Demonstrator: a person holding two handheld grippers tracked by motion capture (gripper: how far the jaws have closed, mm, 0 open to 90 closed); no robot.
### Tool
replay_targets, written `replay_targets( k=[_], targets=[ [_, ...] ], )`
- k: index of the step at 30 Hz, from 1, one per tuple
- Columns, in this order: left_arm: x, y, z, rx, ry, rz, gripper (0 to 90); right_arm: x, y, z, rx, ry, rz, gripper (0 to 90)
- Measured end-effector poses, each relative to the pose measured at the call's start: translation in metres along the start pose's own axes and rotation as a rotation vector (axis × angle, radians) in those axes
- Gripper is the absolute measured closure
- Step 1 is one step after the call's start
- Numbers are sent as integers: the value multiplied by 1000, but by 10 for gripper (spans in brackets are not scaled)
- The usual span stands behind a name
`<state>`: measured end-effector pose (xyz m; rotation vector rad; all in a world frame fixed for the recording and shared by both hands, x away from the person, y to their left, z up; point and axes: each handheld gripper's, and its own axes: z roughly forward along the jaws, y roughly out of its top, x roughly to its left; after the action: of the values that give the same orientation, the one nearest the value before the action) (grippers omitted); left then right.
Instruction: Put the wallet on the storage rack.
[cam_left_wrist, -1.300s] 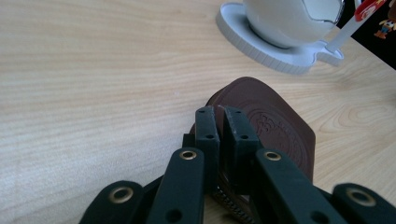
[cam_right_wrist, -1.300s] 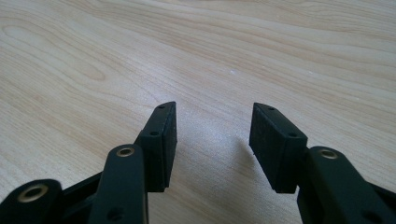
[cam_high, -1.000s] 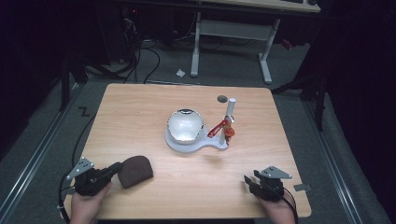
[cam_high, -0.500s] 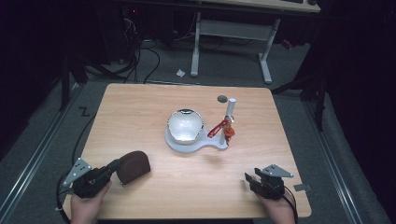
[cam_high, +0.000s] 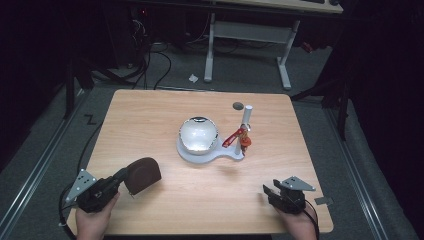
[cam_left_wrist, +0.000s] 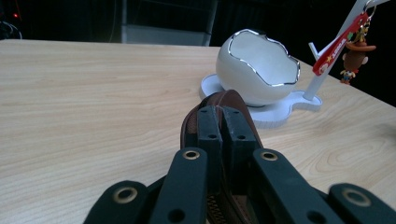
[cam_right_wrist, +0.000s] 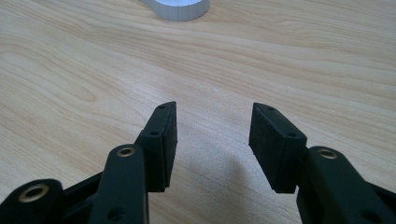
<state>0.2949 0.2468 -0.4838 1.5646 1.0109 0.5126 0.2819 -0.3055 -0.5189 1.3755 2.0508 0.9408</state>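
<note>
Pickup is judged done: the left gripper (cam_high: 121, 176) is clamped on the brown zip pouch (cam_high: 142, 174). Placement is judged outstanding; the right gripper (cam_right_wrist: 212, 140) is held wide apart, empty, over the counter (cam_high: 165, 115).

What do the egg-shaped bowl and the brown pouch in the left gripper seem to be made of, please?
The bowl looks like glazed white ceramic: smooth, glossy, with a shiny silver jagged rim. The pouch looks like brown leather or imitation leather: matte, with a stitched zip edge, though I cannot tell which.

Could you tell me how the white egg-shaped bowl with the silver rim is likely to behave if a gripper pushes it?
The white egg-shaped bowl with the silver rim looks glossy and hard, so probably fragile and slippery. Its rounded belly sits on the white stand base, so a push might rock or roll it off. Its jagged rim might chip.
</note>
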Motion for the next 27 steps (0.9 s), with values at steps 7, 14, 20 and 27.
replay_targets(
  k=[7, 14, 20, 27],
  targets=[
    [-7, 5, -1, -21, 15, 17, 872, 0, 0, -2, -8, -3, -6, 521],
    [-14, 10, 4, -12, 27, 26, 872, -1, -2, -6, -20, 3, -2, 523],
    [-20, 14, 10, 2, 14, 32, 872, 1, 0, -7, -28, 13, -15, 523],
    [-29, 23, 22, -8, -9, 30, 872, -3, -1, -8, -32, 19, -6, 523]
  ],
)
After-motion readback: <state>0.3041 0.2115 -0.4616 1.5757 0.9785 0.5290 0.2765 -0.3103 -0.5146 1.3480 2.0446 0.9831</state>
